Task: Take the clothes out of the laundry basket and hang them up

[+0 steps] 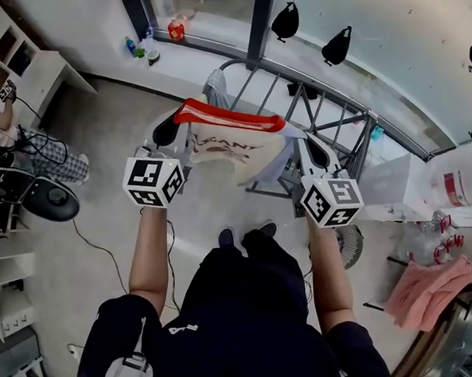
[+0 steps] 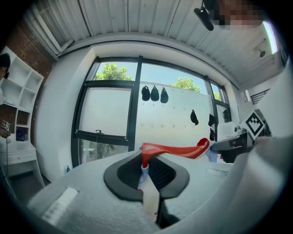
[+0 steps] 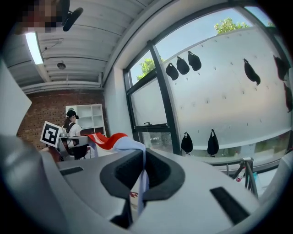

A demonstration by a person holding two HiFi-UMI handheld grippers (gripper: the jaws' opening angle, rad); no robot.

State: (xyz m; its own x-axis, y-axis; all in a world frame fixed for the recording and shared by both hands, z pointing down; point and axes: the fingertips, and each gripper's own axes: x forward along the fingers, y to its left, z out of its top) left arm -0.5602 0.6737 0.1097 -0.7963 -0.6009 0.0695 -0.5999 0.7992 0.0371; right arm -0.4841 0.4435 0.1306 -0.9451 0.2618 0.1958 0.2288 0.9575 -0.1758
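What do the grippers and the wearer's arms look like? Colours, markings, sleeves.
The left gripper and right gripper both have pale grey moulded bodies, with black textured pads at the jaws. Each carries a white cube printed with black square markers. The person wears a dark short-sleeved top, and the forearms are bare.

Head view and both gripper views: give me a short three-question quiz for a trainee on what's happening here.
1. True or false: the left gripper is open and empty.
2. What does the right gripper pinch? A the cream garment; B a hanger; C a bottle.
3. Fill in: the garment's stretched top edge is coloured ___.
Key: 1 false, it is shut on the garment; 2 A; 3 red.
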